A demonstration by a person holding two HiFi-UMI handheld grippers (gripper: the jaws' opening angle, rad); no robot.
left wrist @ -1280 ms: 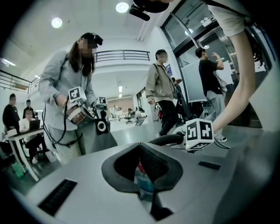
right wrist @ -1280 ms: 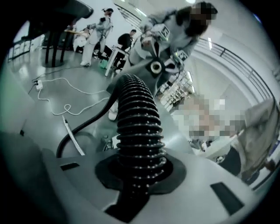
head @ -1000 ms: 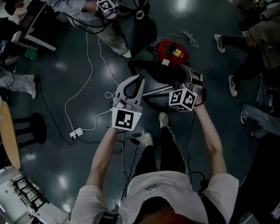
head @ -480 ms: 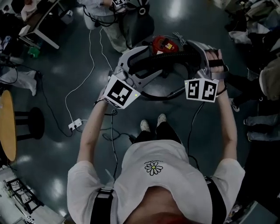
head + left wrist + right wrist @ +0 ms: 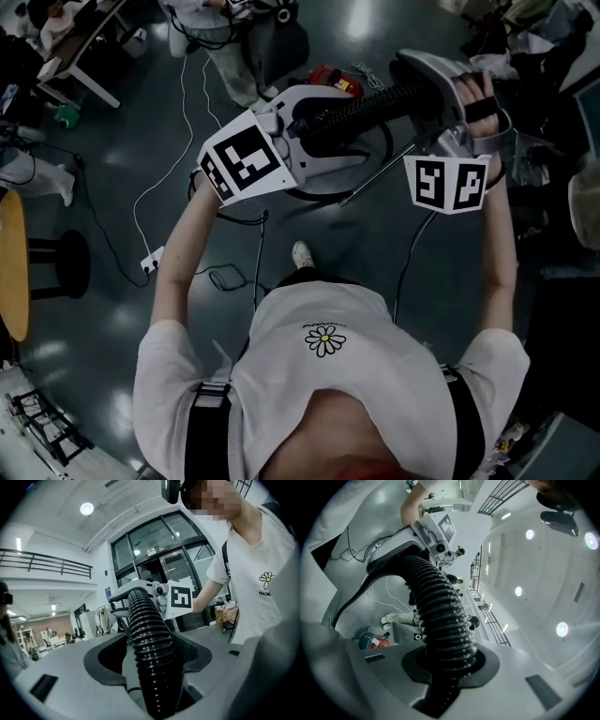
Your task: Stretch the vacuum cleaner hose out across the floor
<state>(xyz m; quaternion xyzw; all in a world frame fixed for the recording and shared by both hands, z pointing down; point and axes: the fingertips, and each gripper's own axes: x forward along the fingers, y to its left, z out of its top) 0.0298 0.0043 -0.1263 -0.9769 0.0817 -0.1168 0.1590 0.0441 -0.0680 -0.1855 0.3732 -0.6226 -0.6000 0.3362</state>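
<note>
The hose [image 5: 361, 111] is being squeezed by the right gripper [image 5: 445, 665]; the left gripper [image 5: 152, 663], just opened, is being held loose around it. Probably bendy, light, easily gripped by its ribs.

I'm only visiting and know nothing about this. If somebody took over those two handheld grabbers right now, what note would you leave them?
Left gripper: its jaws have just been opening and now stand wide. The hose runs between them, unclamped.
Right gripper: shut on the hose.
Hose: held up in the air between both grippers. The red vacuum cleaner sits on the floor ahead.
Done: hose lifted.
Left: pull it out and lay it across the floor.
</note>
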